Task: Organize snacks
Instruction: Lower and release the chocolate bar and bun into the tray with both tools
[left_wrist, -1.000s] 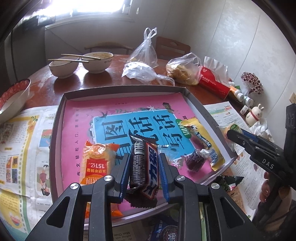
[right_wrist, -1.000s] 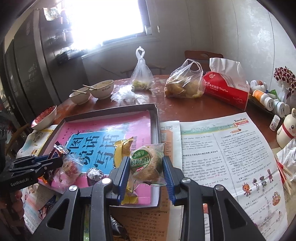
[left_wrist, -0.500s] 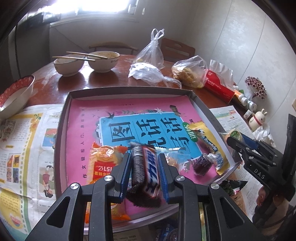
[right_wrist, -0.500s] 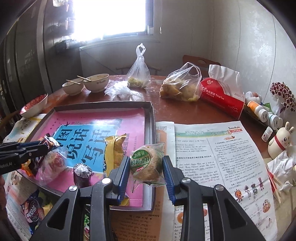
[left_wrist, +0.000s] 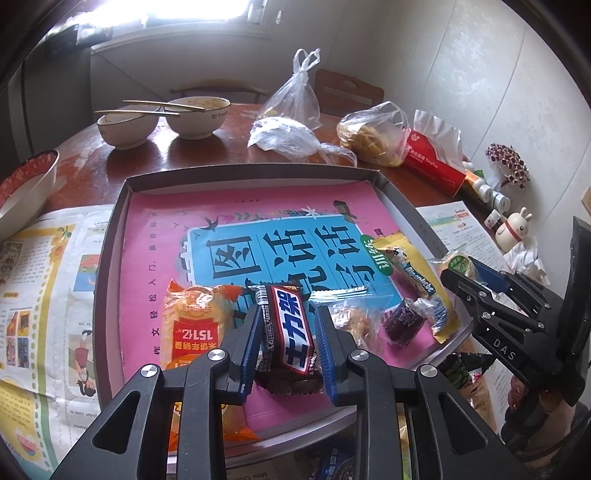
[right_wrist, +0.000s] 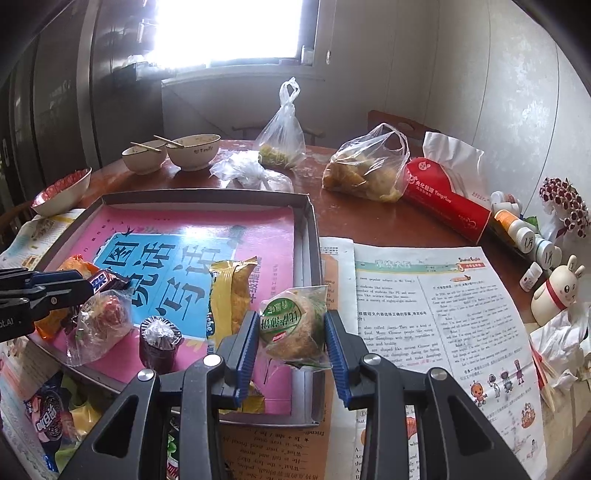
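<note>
Snacks lie in the grey tray (left_wrist: 118, 236) on its pink-and-blue sheet: an orange packet (left_wrist: 197, 325), a yellow packet (right_wrist: 231, 291), a dark foil-topped cup (right_wrist: 159, 341) and a clear-wrapped sweet (right_wrist: 99, 321), all toward the tray's near side. The far half of the tray (nearest the bowls (right_wrist: 190, 151)) is bare sheet. Over the tray's near rim, our left gripper (left_wrist: 286, 326) is clamped on a chocolate bar (left_wrist: 290, 332). At the tray's right rim, our right gripper (right_wrist: 290, 325) pinches a green-labelled pastry (right_wrist: 293, 326) against both pads.
</note>
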